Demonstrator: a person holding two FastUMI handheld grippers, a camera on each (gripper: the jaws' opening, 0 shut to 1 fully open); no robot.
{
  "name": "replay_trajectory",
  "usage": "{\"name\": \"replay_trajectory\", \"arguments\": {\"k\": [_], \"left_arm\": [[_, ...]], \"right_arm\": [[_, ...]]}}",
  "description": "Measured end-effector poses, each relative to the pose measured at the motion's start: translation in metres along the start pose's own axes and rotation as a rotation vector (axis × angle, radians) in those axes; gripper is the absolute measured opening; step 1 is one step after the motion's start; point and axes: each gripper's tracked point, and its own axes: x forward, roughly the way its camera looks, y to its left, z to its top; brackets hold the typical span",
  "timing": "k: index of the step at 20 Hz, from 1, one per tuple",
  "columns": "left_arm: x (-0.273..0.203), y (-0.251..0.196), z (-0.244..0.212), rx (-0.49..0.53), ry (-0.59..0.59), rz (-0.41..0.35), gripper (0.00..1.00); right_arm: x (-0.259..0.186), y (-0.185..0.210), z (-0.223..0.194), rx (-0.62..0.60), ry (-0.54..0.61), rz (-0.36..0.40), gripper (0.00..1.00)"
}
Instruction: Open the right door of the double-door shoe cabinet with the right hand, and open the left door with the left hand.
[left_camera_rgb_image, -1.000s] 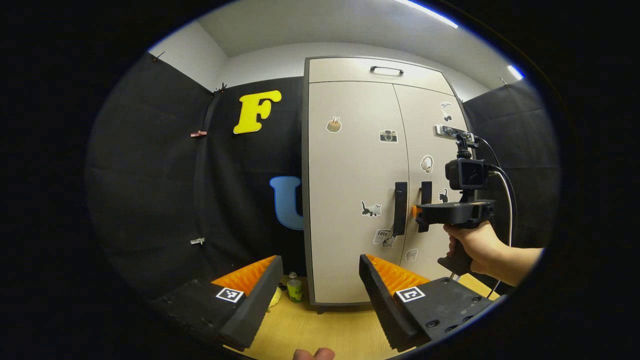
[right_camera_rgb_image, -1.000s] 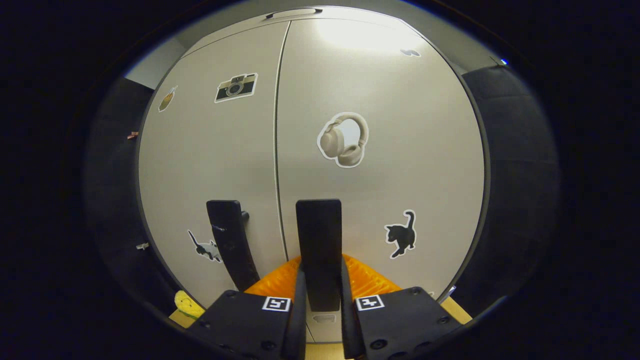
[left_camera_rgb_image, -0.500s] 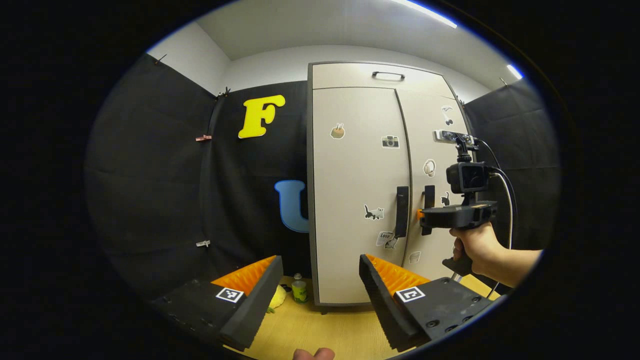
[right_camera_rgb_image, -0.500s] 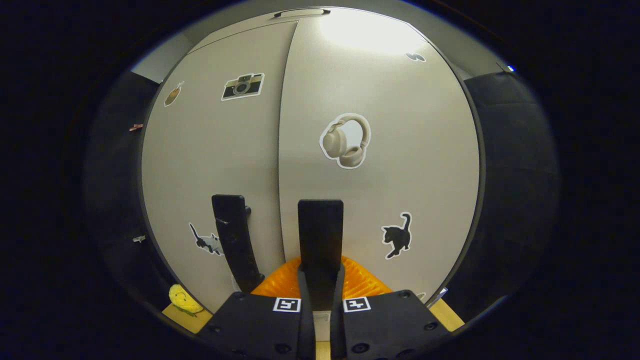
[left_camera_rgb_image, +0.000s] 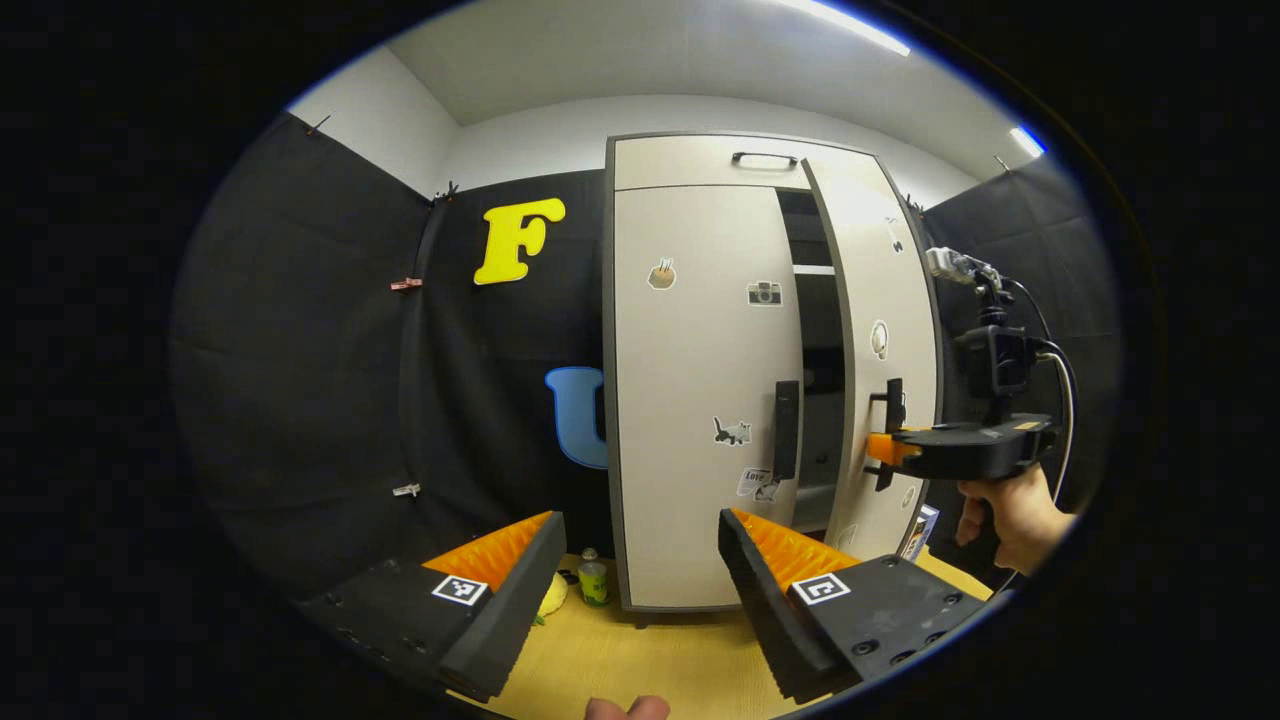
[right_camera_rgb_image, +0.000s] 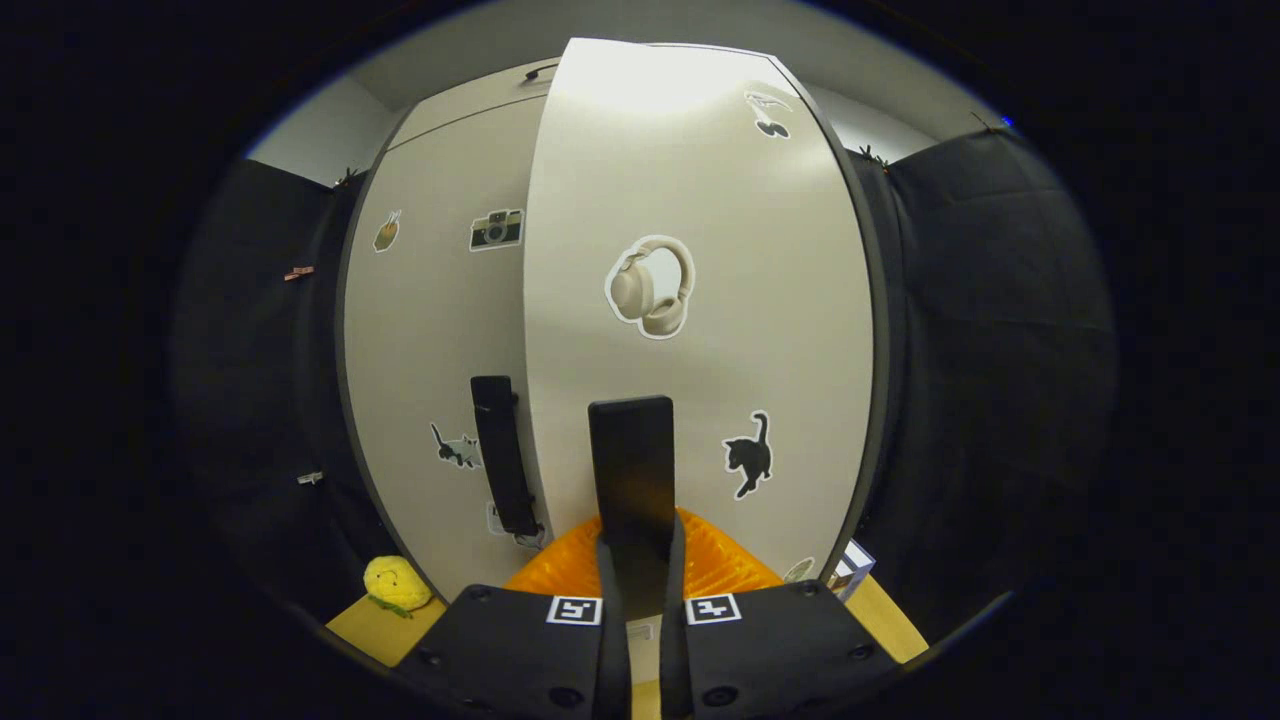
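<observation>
In the left gripper view, the left gripper (left_camera_rgb_image: 635, 590) is held with its jaws wide apart, well back from the shoe cabinet (left_camera_rgb_image: 700, 170). The left door (left_camera_rgb_image: 700, 330) is seen closed. The right door (left_camera_rgb_image: 885, 300) is swung ajar, its handle (left_camera_rgb_image: 893, 405) clamped by the right gripper (left_camera_rgb_image: 880, 448).

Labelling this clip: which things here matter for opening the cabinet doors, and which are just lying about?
Job:
right door
its handle, gripped by right claw
left door
its handle
left claw, open

Lying about:
yellow plush toy
green can
small box
</observation>
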Motion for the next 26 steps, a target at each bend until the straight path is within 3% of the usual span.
{"name": "replay_trajectory", "arguments": {"k": [9, 19, 26], "left_arm": [[-0.008, -0.026, -0.001, 0.001, 0.02, -0.025, 0.95], [-0.001, -0.084, -0.001, -0.009, 0.025, -0.122, 0.95], [0.005, -0.117, 0.002, -0.01, 0.023, -0.149, 0.95]], "right_arm": [[-0.013, -0.011, 0.004, 0.029, -0.006, -0.002, 0.15], [-0.014, -0.024, 0.003, 0.033, 0.006, -0.007, 0.14], [-0.018, -0.04, 0.004, 0.031, 0.004, 0.003, 0.14]]}}
